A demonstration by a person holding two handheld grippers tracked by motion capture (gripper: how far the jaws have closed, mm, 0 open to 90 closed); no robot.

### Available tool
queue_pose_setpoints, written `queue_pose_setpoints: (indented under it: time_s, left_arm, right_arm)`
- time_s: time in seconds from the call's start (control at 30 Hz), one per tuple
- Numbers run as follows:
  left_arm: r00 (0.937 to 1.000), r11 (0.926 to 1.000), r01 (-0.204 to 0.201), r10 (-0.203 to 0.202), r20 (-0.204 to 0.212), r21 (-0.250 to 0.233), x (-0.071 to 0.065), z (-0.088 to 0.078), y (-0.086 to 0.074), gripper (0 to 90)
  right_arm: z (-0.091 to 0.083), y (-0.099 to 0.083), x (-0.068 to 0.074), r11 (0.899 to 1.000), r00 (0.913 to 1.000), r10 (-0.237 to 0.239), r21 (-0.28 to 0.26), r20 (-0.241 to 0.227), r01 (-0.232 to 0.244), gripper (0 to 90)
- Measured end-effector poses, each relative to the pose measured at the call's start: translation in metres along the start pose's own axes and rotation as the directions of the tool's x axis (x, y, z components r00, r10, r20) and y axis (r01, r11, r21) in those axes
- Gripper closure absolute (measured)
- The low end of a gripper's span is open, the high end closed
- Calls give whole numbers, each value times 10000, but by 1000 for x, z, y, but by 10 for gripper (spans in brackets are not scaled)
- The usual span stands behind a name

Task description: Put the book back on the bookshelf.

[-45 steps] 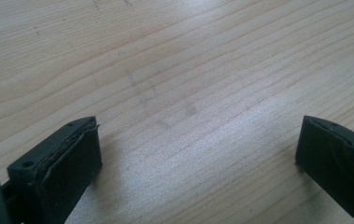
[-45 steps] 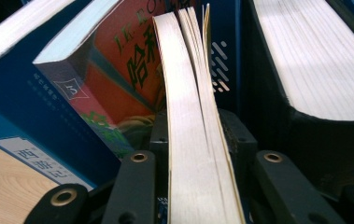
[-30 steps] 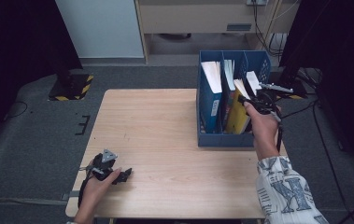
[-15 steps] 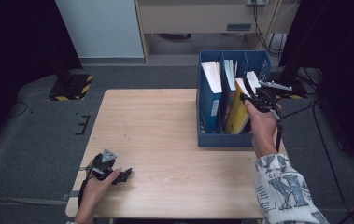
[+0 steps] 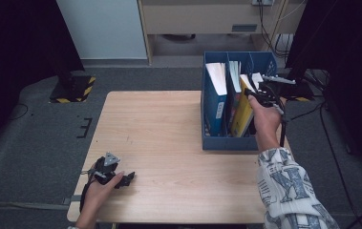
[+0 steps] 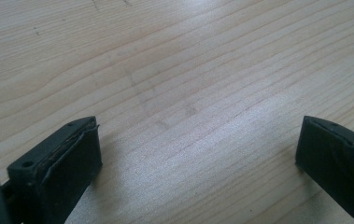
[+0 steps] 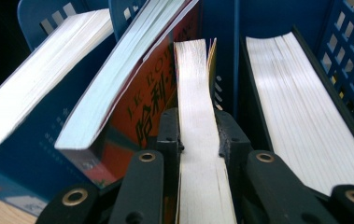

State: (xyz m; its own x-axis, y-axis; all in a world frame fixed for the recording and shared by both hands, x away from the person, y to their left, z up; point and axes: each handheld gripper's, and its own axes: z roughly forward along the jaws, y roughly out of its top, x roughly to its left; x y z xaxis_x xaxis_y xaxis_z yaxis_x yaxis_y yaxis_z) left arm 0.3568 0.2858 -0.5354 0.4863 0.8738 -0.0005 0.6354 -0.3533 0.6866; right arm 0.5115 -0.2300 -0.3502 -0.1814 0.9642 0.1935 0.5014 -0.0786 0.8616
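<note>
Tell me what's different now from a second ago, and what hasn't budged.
The right tongs have just closed the last bit onto the yellow book standing in the blue file box; their pads now press its page edges from both sides. The book has not visibly lifted. The left tongs rest open on the wooden table as before, and the other books have not moved.

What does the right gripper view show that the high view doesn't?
Right gripper view: the right tool with its black pads clamped on both sides of the thin yellow-covered book, and lettering on the orange-red cover of the thick book leaning beside it. High view: the light wooden table, the left tool resting near its front left corner, and the person's patterned sleeve. Both: the blue plastic file box holding its books, with the right tool at the thin one.
</note>
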Motion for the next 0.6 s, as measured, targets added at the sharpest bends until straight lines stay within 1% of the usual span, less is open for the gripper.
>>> queue_pose_setpoints:
  time_s: [0.07,0.4,0.6]
  left_arm:
    - [10000,10000,-4,4,-1,1,0,0,0,0]
    - [10000,10000,-12,12,9,0,0,0,0,0]
    - [10000,10000,-17,17,15,-2,0,0,0,0]
  right_arm:
    - [1,1,0,10000,10000,48,-4,7,-48,749]
    - [10,10,-2,9999,9999,-117,-115,121,118,749]
    - [15,11,-4,9998,9999,-60,-176,115,62,749]
